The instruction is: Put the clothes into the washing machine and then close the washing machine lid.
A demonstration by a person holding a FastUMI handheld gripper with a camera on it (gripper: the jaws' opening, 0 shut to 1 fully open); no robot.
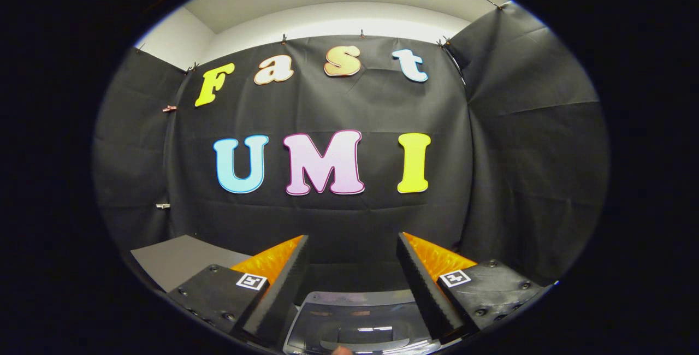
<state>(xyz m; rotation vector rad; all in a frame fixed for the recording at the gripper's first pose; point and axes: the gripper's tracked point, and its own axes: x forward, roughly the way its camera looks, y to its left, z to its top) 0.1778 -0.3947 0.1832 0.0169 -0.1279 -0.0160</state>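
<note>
1. The gripper [352,243] stood wide, its fingers apart with nothing between them, aimed level at the booth wall
2. Low between the fingers lay the washing machine lid [357,319], a glossy clear panel that looked closed or nearly so; no clothes could be seen
3. With the lid down, any garment brought over would likely be blocked
4. The slick panel could slip from a pinch at its edge
5. A grey tabletop [175,259] lay beyond the left finger; swinging wide risked knocking it

The washing machine [357,322] shows just its glossy top between the tool's [354,246] spread fingers; the rest is cut off.
</note>
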